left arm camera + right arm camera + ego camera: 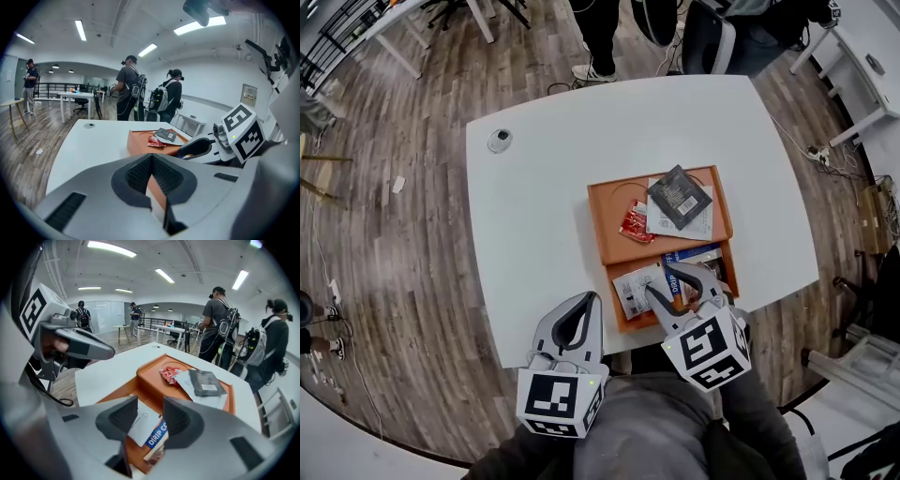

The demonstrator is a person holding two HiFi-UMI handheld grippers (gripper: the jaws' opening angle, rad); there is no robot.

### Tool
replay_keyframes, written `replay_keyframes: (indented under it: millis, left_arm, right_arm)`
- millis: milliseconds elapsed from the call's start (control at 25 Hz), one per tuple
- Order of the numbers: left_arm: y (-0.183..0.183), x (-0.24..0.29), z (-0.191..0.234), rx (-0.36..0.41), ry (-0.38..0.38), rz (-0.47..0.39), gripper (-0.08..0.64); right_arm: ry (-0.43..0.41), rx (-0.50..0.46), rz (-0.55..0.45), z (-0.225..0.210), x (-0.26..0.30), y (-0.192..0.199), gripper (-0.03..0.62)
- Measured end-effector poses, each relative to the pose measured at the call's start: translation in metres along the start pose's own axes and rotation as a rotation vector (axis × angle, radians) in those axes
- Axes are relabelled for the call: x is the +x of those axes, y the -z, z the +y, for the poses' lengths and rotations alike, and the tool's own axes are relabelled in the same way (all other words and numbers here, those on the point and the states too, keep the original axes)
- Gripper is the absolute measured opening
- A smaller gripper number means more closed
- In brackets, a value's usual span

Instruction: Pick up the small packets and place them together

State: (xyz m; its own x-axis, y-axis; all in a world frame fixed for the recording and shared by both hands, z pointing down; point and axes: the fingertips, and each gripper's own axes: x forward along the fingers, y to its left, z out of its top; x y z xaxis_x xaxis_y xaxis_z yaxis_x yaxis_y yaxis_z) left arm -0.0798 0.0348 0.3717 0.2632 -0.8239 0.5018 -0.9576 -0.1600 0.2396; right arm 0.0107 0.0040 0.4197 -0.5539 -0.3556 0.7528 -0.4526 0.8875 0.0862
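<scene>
On the white counter [544, 216], I am hovering my right hand-held gripper [661, 280], jaws apart, over the tray's [598, 225] white packet [630, 286]; next, closing on it.

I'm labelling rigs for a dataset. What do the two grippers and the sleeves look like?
The left gripper and right gripper have light grey moulded jaws lined with dark ribbed pads. Each carries a white cube printed with black square markers. The right sleeve is dark grey.
</scene>
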Motion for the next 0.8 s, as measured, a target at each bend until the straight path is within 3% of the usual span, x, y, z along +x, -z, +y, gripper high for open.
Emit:
replay_keyframes:
  millis: [360,800]
  left_arm:
    - [0.005,0.005,0.015,-0.024,-0.023,0.009,-0.003]
    - [0.024,0.035,0.029,-0.051,-0.03,-0.036,-0.003]
  right_arm:
    - [-0.072,-0.024,0.038,0.013,0.022,0.002,0.166]
    - [-0.209,-0.111,0.131,0.033,0.058,0.035,0.185]
